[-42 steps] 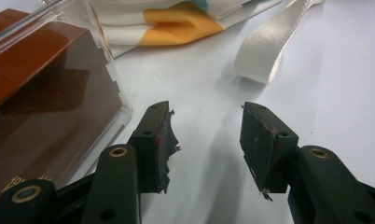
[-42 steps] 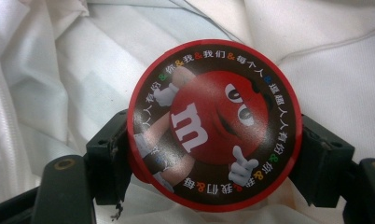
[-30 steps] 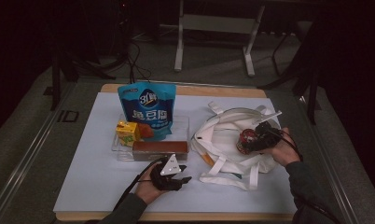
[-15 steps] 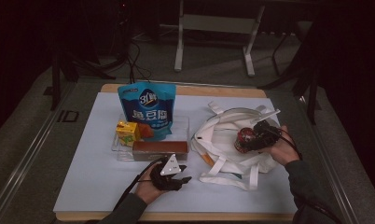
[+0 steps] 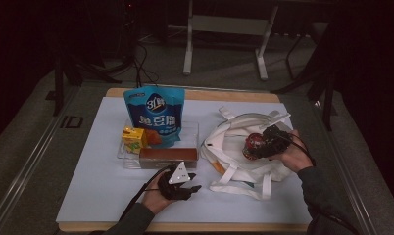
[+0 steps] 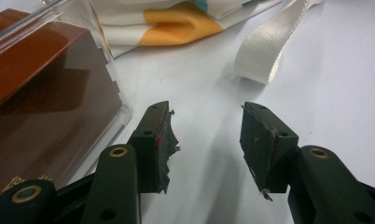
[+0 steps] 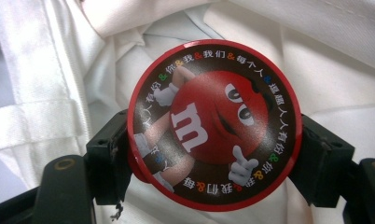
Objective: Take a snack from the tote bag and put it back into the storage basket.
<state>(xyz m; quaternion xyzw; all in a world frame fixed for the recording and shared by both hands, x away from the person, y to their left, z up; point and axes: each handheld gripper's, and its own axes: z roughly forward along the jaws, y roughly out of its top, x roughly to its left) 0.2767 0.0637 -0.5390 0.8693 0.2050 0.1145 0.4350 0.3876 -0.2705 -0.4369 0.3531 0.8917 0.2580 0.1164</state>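
Note:
My right gripper (image 5: 259, 145) is shut on a round red M&M's tin (image 5: 252, 146), held just above a crumpled white tote bag (image 5: 234, 169) at the right of the table. In the right gripper view the tin's lid (image 7: 213, 126) faces the camera, clamped at its sides by both jaws, with my right gripper (image 7: 213, 140) over the bag's white cloth (image 7: 363, 93). My left gripper (image 5: 194, 181) rests low on the white table near the front edge, just in front of a brown box (image 5: 168, 156). Its jaws stand open with nothing between them, as the left gripper (image 6: 206, 135) view shows.
A clear tray (image 5: 192, 131) holds the brown box (image 6: 41, 93), a yellow juice carton (image 5: 133, 138) and a blue snack pouch (image 5: 156, 115) that stands upright. A white bag strap (image 6: 265, 51) lies ahead of the left jaws. The bag shows an orange patch (image 6: 181, 25).
The right hand has shifted the tin very slightly over the bag. The left hand and its gripper have stayed in place.

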